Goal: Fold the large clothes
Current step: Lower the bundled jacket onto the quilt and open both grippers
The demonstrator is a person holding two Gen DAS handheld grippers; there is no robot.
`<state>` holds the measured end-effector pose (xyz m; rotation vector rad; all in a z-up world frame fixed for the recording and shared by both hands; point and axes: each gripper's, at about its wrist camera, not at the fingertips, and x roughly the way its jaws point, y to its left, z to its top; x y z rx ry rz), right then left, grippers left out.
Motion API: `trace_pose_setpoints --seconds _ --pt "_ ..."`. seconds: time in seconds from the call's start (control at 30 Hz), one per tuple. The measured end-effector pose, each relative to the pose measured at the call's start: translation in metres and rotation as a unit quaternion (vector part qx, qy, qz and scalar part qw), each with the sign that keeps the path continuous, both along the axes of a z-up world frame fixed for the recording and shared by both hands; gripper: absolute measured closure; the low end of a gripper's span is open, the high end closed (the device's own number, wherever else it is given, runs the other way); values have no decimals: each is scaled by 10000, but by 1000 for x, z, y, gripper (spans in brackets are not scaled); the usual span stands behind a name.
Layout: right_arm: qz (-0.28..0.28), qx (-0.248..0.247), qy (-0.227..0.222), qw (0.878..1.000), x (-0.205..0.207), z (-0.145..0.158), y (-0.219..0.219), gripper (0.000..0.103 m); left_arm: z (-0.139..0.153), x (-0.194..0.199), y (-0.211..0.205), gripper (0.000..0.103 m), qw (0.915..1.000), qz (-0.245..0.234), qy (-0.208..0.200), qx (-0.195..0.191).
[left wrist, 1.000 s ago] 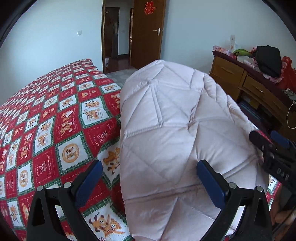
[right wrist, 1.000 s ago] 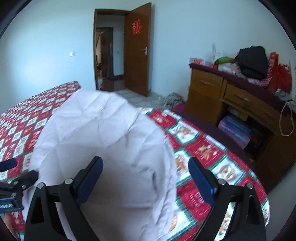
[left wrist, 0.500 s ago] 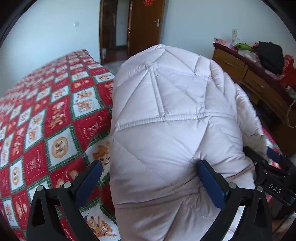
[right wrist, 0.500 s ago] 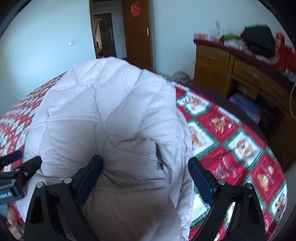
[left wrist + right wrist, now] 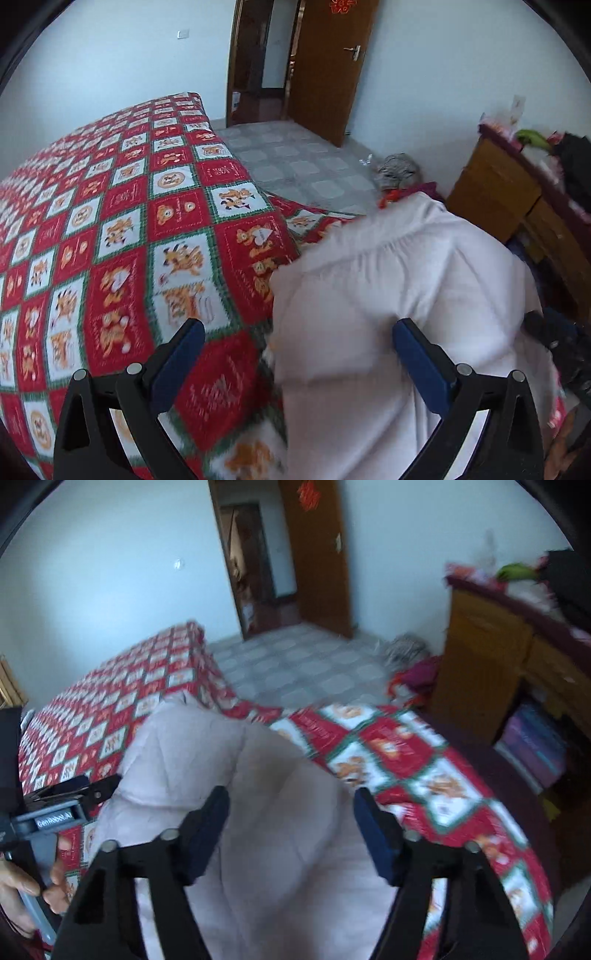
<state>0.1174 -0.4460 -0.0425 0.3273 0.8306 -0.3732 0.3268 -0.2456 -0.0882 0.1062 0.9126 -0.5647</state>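
A pale pink quilted down coat (image 5: 399, 295) lies bunched on the red patterned bedspread (image 5: 110, 229). My left gripper (image 5: 299, 354) is open; its right finger presses against the coat's left part and its left finger is over the bedspread. In the right wrist view the coat (image 5: 280, 812) fills the space between and beyond the fingers of my right gripper (image 5: 291, 823), which is open, a bit narrower than earlier. The left gripper (image 5: 88, 794) also shows at the left edge there, touching the coat's side.
A wooden dresser (image 5: 517, 199) with clutter on top stands to the right of the bed. A tiled floor (image 5: 295, 162) leads to an open brown door (image 5: 325, 66). A cloth pile (image 5: 410, 672) lies on the floor by the dresser.
The coat has dropped from a tall raised mound to a lower heap on the bed. Both grippers have pulled back and tilted; the right gripper's fingers have come closer together.
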Motion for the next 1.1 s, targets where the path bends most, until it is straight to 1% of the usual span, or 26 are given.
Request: trace_pose_setpoints --seconds 0.07,0.1,0.17,0.23,0.27,0.33,0.37,0.4,0.43,0.5,0.57,0.7,0.87,0.93,1.0,1.07,1.1 --pt "-11 158 189 9997 13 -22 -2 36 -7 6 -7 1 9999 86 93 29" --pt "-6 211 202 9996 17 -29 -6 36 -13 13 -13 1 9996 98 274 13" --pt "9 190 230 9996 22 -34 -12 35 -18 24 -18 1 9988 107 474 14" --pt "80 240 329 9991 27 -42 -18 33 -24 31 -27 1 9983 32 567 133" --pt "109 315 353 9988 30 -45 -21 32 -26 30 -32 1 9983 -7 543 225" --pt "129 464 296 9984 34 -51 -25 32 -30 24 -40 1 9985 -35 255 484" --pt "121 495 255 9984 35 -54 -26 31 -31 19 -44 1 9980 -53 36 629" --pt "96 470 261 9985 36 -56 -25 31 -32 15 -48 1 9971 -78 -146 740" --pt "69 402 285 9988 36 -58 -23 31 -34 14 -51 1 9962 -104 -235 835" --pt "33 220 435 9988 41 -61 -19 31 -39 17 -55 1 9951 -200 -243 937" --pt "28 200 506 9985 47 -65 -21 30 -44 19 -58 1 9946 -229 -216 986" --pt "-178 199 645 9976 55 -73 -28 29 -54 27 -64 1 9958 -182 -67 900" --pt "-168 102 671 9976 47 -65 -24 28 -45 18 -57 1 9958 -286 -122 858" --pt "-40 185 682 9975 38 -56 -20 28 -32 10 -44 1 9959 -421 -44 796" --pt "57 186 483 9986 16 -35 -15 29 -13 -4 -28 1 9970 -511 -186 552" --pt "194 85 290 9994 -10 -14 -5 29 3 -23 -19 1 9966 -724 -274 286" --pt "245 -69 309 9992 -25 -7 2 29 6 -31 -18 1 9960 -837 -258 187"
